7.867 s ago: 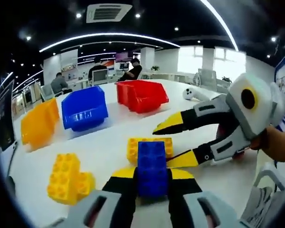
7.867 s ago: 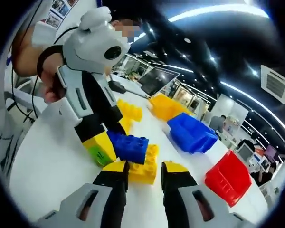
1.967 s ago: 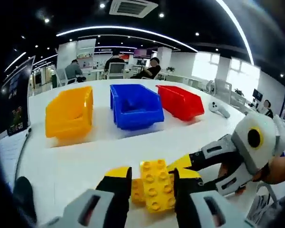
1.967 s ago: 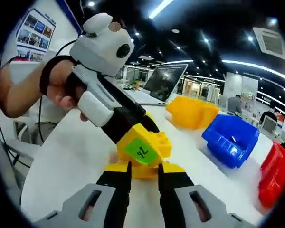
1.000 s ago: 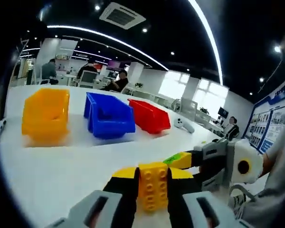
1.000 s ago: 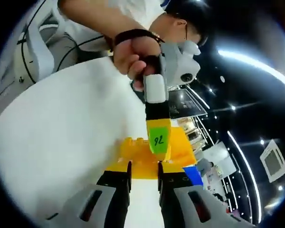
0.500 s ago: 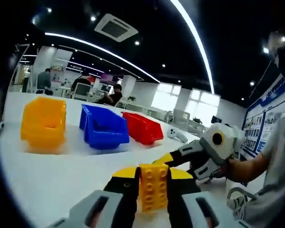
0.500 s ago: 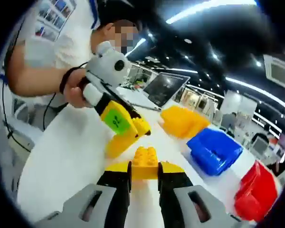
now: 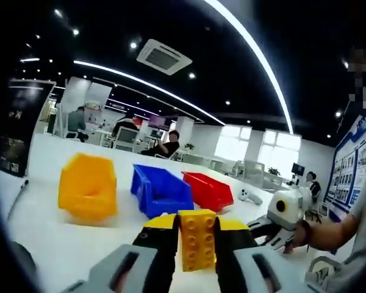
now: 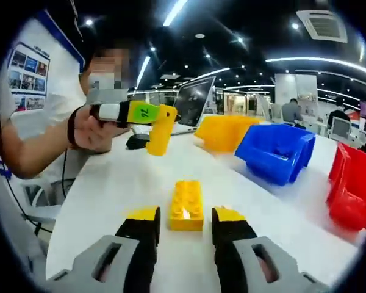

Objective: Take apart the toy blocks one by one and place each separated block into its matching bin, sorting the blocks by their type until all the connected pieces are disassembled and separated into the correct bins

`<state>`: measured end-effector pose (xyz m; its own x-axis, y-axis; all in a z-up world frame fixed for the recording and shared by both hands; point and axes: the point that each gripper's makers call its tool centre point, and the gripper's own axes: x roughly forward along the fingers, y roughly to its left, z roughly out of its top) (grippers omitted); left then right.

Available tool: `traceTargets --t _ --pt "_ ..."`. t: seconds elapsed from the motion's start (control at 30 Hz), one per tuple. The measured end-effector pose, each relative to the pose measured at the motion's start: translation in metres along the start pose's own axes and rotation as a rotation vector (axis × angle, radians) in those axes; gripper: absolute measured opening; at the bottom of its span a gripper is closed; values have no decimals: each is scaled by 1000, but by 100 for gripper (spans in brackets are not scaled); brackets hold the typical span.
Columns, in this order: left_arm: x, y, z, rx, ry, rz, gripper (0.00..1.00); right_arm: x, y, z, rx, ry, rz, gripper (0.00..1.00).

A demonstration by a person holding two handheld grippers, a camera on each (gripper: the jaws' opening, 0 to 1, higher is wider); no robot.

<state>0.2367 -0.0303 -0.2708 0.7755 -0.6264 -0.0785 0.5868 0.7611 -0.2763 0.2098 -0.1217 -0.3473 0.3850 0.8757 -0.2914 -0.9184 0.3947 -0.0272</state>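
Observation:
My left gripper (image 9: 197, 227) is shut on a yellow studded block (image 9: 197, 244), held up off the table. The right gripper view shows the same left gripper (image 10: 154, 117) in a person's hand at upper left, with its yellow block (image 10: 160, 131) hanging down. My right gripper (image 10: 186, 215) is open low over the table. A second yellow block (image 10: 187, 204) lies flat on the table just ahead of its jaws, touching neither. The right gripper (image 9: 260, 227) also appears at right in the left gripper view. Three bins stand in a row: yellow bin (image 9: 88, 186), blue bin (image 9: 161, 190), red bin (image 9: 208, 189).
The same yellow bin (image 10: 226, 133), blue bin (image 10: 276, 149) and red bin (image 10: 352, 183) line the right side of the white table (image 10: 104, 189). A laptop (image 10: 192, 107) and a dark mouse (image 10: 136, 141) sit behind. A white controller (image 9: 251, 196) lies beyond the red bin.
My right gripper has opened and left its yellow block lying on the table. My left gripper has pulled farther away with the other yellow block still in it.

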Motion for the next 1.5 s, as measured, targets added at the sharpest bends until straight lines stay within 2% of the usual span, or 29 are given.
traceTargets --t 0.13,0.17,0.23,0.33,0.37,0.5,0.53,0.67,0.77,0.8,0.83,0.9,0.93,0.97,1.03,1.23,1.3,1.37,1.43,1.5 --pt "-1 14 27 33 -56 41 25 -18 -5 8 32 -50 -16 48" --pt "-1 21 39 70 -86 60 25 -21 -5 8 32 -54 -19 47" --pt "0 32 54 91 -117 91 25 -31 -6 9 38 -60 -26 44" --pt "6 56 71 86 -163 155 25 -47 -1 5 46 -58 -26 41" --pt "10 70 76 85 -172 200 25 -51 0 4 57 -56 -25 41" --pt "29 117 84 135 -125 334 25 -67 1 2 83 -76 -38 41" --pt "35 124 87 158 -115 342 25 -71 0 2 88 -83 -50 42" --pt "49 149 102 134 -135 358 25 -88 -6 0 141 -108 -73 42" --pt "58 163 102 136 -124 376 25 -102 -17 -4 153 -117 -108 42" --pt "59 170 102 129 -121 402 26 -107 -21 -6 157 -120 -120 42" --pt "60 176 102 124 -125 430 27 -111 -25 -9 166 -120 -130 42" --pt "62 182 101 89 -132 440 44 -117 -29 -14 181 -120 -147 42" --pt "63 183 101 80 -132 442 55 -119 -30 -14 185 -123 -152 42" --pt "64 183 99 85 -128 448 58 -121 -32 -15 190 -127 -157 42" --pt "65 182 96 95 -122 461 52 -124 -35 -17 199 -133 -167 41" --pt "66 166 96 134 -109 446 53 -124 -33 -12 201 -157 -163 40" --pt "68 155 95 139 -102 426 52 -124 -33 -12 198 -159 -162 40" --pt "70 136 91 142 -91 377 50 -124 -35 -13 194 -158 -164 40" --pt "70 122 86 143 -78 357 49 -123 -36 -16 199 -154 -166 40" --pt "69 97 80 118 -82 304 49 -123 -37 -18 204 -139 -169 40"
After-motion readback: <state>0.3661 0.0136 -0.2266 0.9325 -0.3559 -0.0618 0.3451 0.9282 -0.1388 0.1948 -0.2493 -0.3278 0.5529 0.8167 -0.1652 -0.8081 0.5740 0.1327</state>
